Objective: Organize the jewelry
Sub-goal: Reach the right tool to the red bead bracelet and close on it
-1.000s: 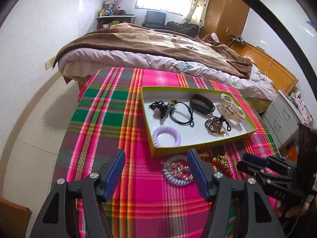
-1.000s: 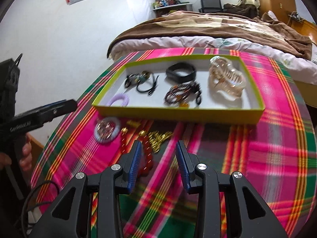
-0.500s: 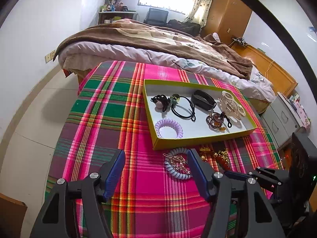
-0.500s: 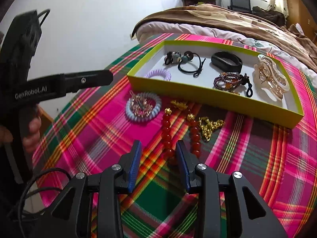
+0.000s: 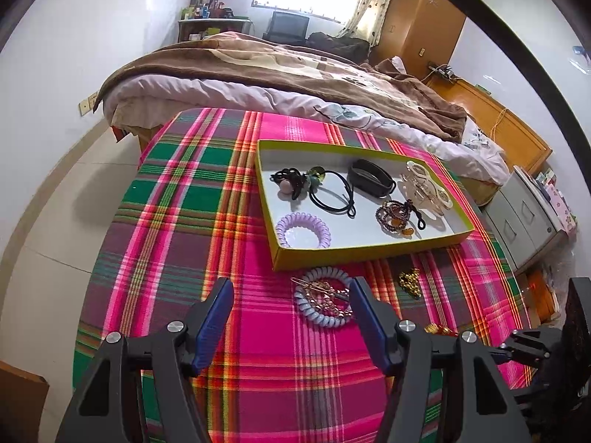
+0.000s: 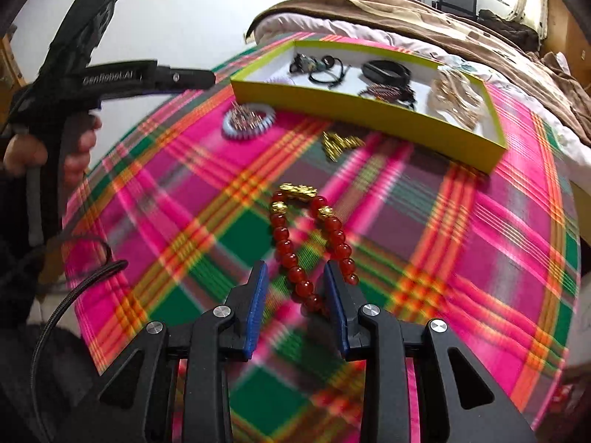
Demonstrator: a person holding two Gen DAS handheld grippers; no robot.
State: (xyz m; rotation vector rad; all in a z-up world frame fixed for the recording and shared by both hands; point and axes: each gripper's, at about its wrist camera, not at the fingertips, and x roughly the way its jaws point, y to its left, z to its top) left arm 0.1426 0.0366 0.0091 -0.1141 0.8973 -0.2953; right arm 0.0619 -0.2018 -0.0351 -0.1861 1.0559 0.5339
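A yellow-green tray (image 5: 369, 251) (image 6: 369, 112) on the plaid table holds hair ties, a purple coil tie (image 5: 303, 229), a dark bead bracelet (image 5: 396, 214) and a cream hair claw (image 5: 426, 188). In front of it lie a blue coil tie with a gold clip (image 5: 325, 302) (image 6: 248, 120), a gold chain (image 5: 410, 283) (image 6: 338, 143) and a red bead bracelet (image 6: 312, 247). My right gripper (image 6: 295, 280) is open, its jaws around the near end of the red bracelet. My left gripper (image 5: 290, 302) is open and empty, just left of the blue coil tie.
The table carries a pink, green and orange plaid cloth (image 5: 177, 221). A bed with a brown blanket (image 5: 277, 74) stands behind it. Grey drawers (image 5: 524, 214) stand at the right. The left gripper's body (image 6: 110, 77) shows at the left of the right wrist view.
My right gripper has dropped and moved forward until the red bracelet's near end lies between its jaws. My left gripper has pulled back slightly and stays open.
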